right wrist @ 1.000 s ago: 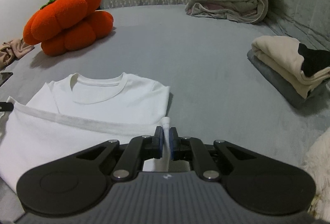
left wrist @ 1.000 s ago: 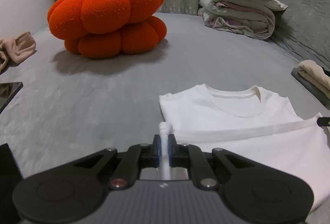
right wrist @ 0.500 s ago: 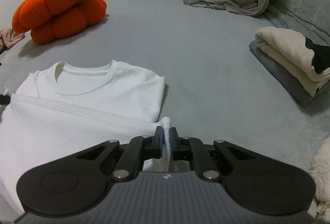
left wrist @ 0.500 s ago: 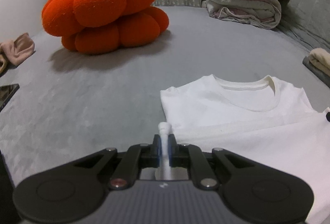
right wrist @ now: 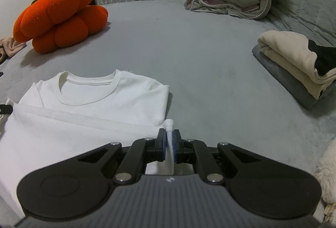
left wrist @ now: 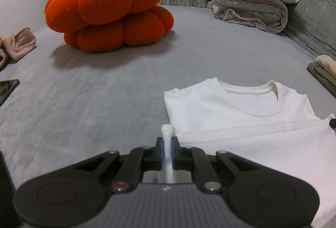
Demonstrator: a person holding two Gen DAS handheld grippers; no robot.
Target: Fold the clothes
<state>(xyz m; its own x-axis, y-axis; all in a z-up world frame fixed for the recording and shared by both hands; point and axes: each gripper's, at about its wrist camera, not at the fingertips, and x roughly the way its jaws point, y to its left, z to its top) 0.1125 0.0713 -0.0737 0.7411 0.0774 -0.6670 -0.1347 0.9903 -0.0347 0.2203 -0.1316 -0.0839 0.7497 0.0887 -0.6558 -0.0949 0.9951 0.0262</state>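
A white T-shirt (left wrist: pixel 241 114) lies collar-away on the grey bed (left wrist: pixel 105 89), its hem end folded up over the chest. My left gripper (left wrist: pixel 167 142) is shut on the left corner of that folded hem, a white tuft poking out past the pads. In the right wrist view the same T-shirt (right wrist: pixel 100 98) spreads to the left, and my right gripper (right wrist: pixel 169 136) is shut on the hem's right corner. The hem band runs taut between both grippers, just below the collar.
An orange pumpkin cushion (left wrist: pixel 109 9) sits at the back left. Folded quilts with a purple pillow (left wrist: pixel 252 5) are at the back right. A stack of folded clothes (right wrist: pixel 294 64) lies to the right. A beige garment (left wrist: pixel 16 43) and a dark phone (left wrist: pixel 8 87) sit at the left edge.
Both grippers have carried the hem a little farther toward the collar, and the views have shifted slightly; both stay shut on the shirt.
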